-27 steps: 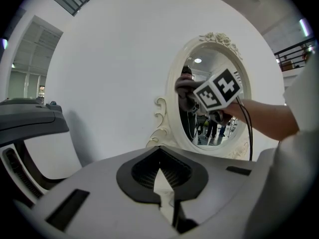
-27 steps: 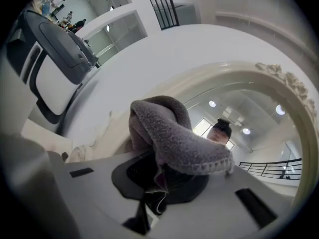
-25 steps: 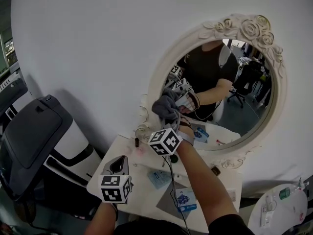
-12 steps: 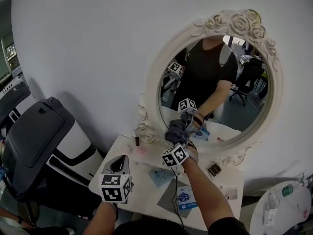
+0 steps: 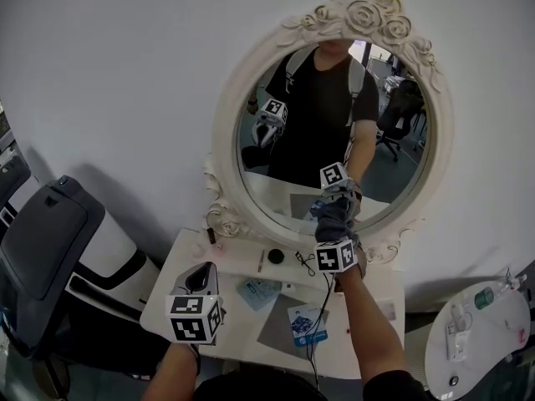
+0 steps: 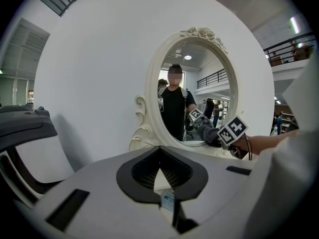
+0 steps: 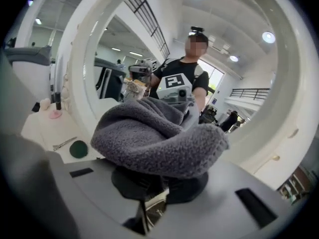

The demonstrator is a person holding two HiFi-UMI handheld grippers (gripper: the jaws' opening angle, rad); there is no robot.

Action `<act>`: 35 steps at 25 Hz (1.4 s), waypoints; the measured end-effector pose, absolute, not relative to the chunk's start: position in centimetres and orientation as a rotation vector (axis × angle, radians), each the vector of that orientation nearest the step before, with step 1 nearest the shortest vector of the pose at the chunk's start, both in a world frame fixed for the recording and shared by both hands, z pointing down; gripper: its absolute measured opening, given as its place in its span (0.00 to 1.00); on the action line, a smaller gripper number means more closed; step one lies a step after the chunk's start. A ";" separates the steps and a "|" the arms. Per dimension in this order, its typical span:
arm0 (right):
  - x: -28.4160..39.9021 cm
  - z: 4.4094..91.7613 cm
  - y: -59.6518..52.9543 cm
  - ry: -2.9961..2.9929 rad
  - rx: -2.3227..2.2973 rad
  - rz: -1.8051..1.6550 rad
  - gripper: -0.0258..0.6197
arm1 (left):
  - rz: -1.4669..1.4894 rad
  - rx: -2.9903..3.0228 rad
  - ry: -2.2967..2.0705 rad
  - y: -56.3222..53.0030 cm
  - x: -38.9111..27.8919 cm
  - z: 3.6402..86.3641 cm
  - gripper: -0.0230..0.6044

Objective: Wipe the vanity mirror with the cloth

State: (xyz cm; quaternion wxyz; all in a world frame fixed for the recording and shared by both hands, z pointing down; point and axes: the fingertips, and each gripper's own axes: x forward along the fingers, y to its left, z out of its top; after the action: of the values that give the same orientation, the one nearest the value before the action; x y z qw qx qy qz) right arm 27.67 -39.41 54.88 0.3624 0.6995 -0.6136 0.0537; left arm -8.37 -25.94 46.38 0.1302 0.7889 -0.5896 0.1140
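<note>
An oval vanity mirror [image 5: 326, 115] in a white carved frame [image 5: 221, 140] stands at the back of the table. A grey fleecy cloth [image 5: 334, 215] is pressed on the lower right of the glass, close to the frame's bottom rim. My right gripper [image 5: 336, 229] is shut on it; the cloth [image 7: 154, 133] fills the right gripper view and hides the fingertips. My left gripper [image 5: 201, 281] hovers low over the table's left part, shut and holding nothing, well away from the mirror [image 6: 194, 83]. From the left gripper view, the cloth [image 6: 211, 133] shows at the mirror's lower right.
The white vanity table [image 5: 372, 341] carries two blue cards [image 5: 305, 324], a grey mat [image 5: 280, 332], a dark round disc [image 5: 275, 256], a small clip [image 5: 260, 261] and a small bottle [image 5: 211, 235]. A grey-and-white machine [image 5: 50, 232] stands at left, a round side table [image 5: 476, 332] at right.
My right gripper has carried the cloth from the mirror's left side down and across to its lower right. The left gripper has stayed put. The head view has shifted.
</note>
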 end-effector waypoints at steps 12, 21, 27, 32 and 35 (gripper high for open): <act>40.1 30.9 -35.9 -1.640 2.516 0.123 0.10 | 0.305 2.367 -1.615 -26.4 -4.5 46.3 0.04; 33.5 14.9 -35.2 -1.610 2.384 -0.591 0.10 | 0.277 2.369 -1.602 -27.0 -4.1 46.3 0.04; 31.9 14.5 -37.4 -1.350 2.245 -0.850 0.10 | 0.267 2.353 -1.602 -27.0 -4.2 46.8 0.04; 30.5 18.6 -37.9 -1.283 2.162 -0.934 0.10 | 0.246 2.309 -1.599 -27.5 -5.2 47.5 0.04; 29.7 21.6 -38.2 -1.256 2.110 -0.967 0.10 | 0.260 2.299 -1.606 -27.7 -5.5 47.8 0.04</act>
State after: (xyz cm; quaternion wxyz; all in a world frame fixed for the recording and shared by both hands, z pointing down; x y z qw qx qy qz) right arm 29.68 -38.17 21.60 0.2489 0.7744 -0.4609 -0.3549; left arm -5.49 -27.75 47.80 0.1621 0.8055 -0.5627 0.0912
